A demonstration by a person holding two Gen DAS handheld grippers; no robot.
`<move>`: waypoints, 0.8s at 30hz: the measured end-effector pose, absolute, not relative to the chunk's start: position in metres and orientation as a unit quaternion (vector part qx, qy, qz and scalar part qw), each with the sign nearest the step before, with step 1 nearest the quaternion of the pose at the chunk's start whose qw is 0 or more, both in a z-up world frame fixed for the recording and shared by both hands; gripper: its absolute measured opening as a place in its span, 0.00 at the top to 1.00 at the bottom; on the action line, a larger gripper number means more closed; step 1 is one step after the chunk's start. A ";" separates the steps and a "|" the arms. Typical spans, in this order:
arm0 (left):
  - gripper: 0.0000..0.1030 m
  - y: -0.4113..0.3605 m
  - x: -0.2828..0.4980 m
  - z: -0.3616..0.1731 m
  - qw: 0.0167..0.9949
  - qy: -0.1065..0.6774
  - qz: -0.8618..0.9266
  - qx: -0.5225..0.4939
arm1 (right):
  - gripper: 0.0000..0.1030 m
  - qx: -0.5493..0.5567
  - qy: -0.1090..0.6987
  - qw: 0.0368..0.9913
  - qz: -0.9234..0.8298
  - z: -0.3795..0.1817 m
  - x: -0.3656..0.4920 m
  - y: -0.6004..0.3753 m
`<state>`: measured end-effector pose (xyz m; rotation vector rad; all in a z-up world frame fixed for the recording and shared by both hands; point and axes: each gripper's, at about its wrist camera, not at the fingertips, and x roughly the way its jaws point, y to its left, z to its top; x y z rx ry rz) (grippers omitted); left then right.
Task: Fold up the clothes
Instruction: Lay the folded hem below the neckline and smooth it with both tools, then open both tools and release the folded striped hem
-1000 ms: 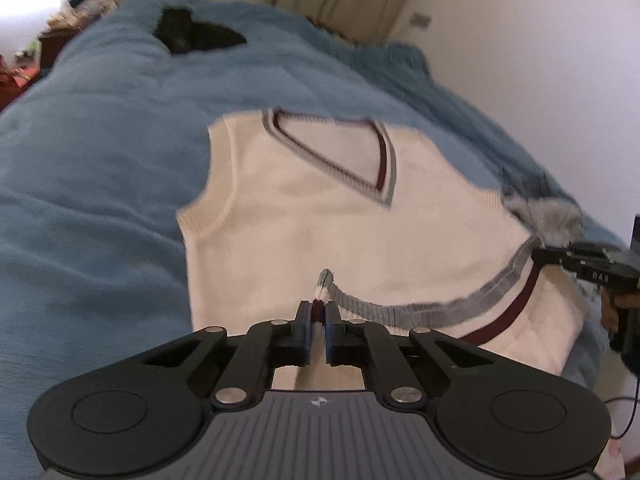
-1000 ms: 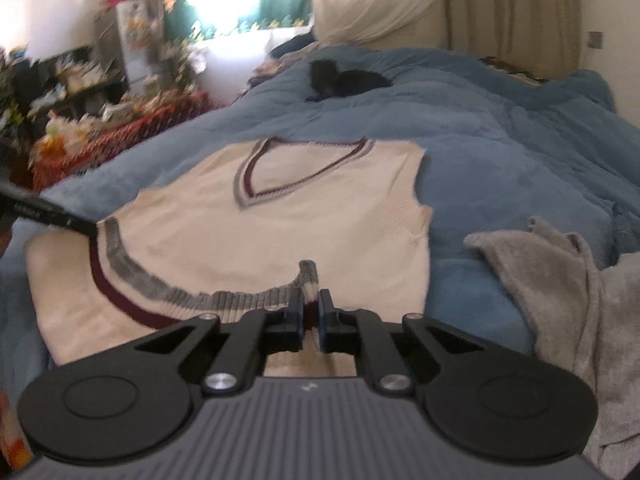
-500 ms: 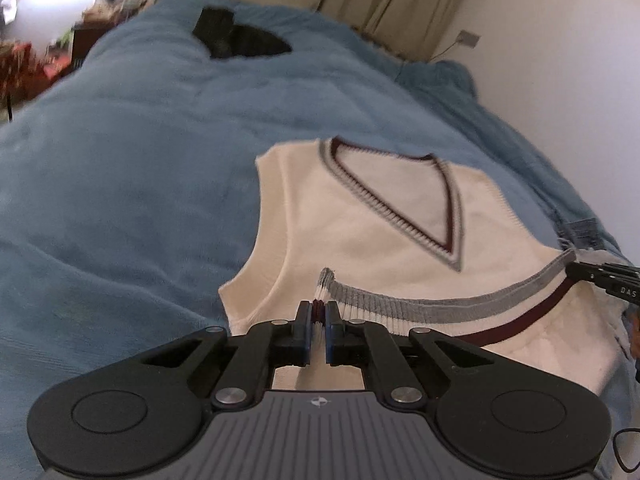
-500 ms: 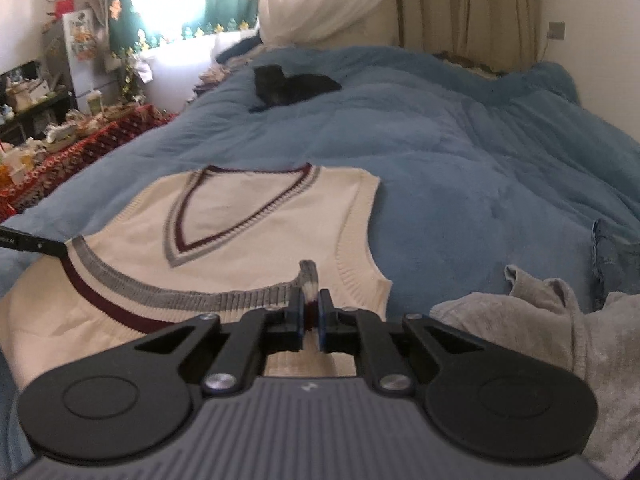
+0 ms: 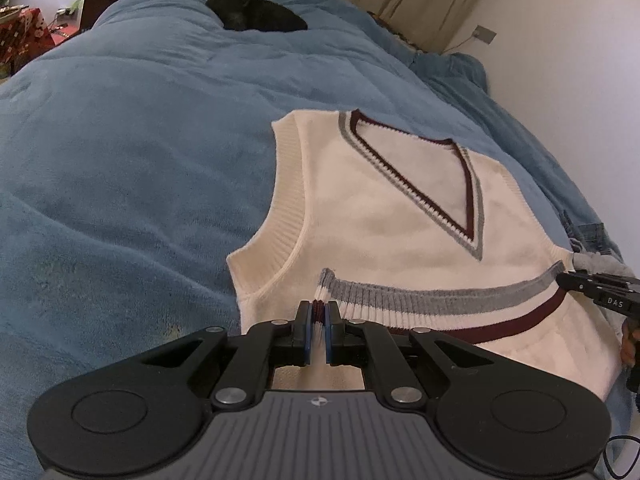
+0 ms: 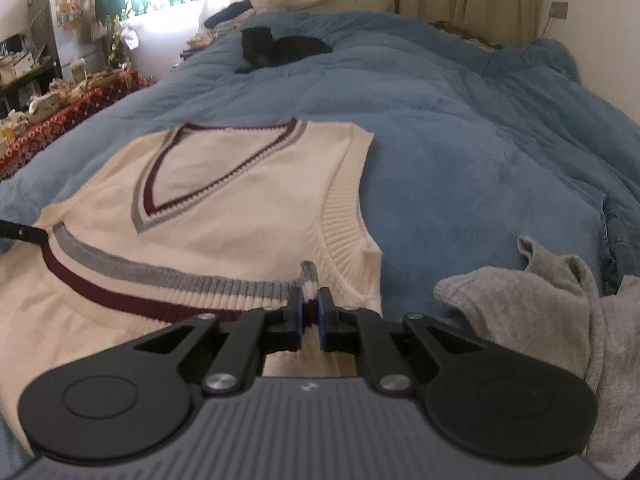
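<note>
Two grippers, mine, each clamp the striped hem (image 5: 400, 304) of one cream knitted V-neck vest (image 5: 400, 220). Left gripper (image 5: 316, 332) and right gripper (image 6: 309, 320) are nearly closed on it, over one blue fleece blanket (image 5: 140, 160).

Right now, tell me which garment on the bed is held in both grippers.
The cream V-neck vest: its striped hem is pinched by the left gripper and right gripper. The grey garment lies loose, untouched.

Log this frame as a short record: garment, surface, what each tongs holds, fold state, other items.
garment: cream V-neck vest, grey and maroon striped hem
surface: blue blanket on a bed
left tongs: shut on one hem corner
right tongs: shut on the other hem corner
fold state: hem raised and brought up over the body, below the V-neck
other items: grey garment beside the vest; black object at far end
</note>
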<state>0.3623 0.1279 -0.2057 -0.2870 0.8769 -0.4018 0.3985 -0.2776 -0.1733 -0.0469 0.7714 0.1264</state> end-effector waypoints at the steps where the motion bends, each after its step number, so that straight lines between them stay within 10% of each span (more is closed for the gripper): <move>1: 0.93 0.127 0.362 -0.207 0.877 0.420 -0.190 -0.135 | 0.91 -0.021 0.375 0.925 0.059 -0.173 0.398 -0.278; 7: 0.85 0.132 0.354 -0.193 0.899 0.396 -0.153 -0.111 | 0.70 -0.044 0.350 0.935 0.035 -0.158 0.382 -0.275; 24: 0.78 0.036 0.237 -0.166 0.891 0.350 -0.259 -0.126 | 0.71 -0.012 0.296 0.953 0.068 -0.161 0.248 -0.205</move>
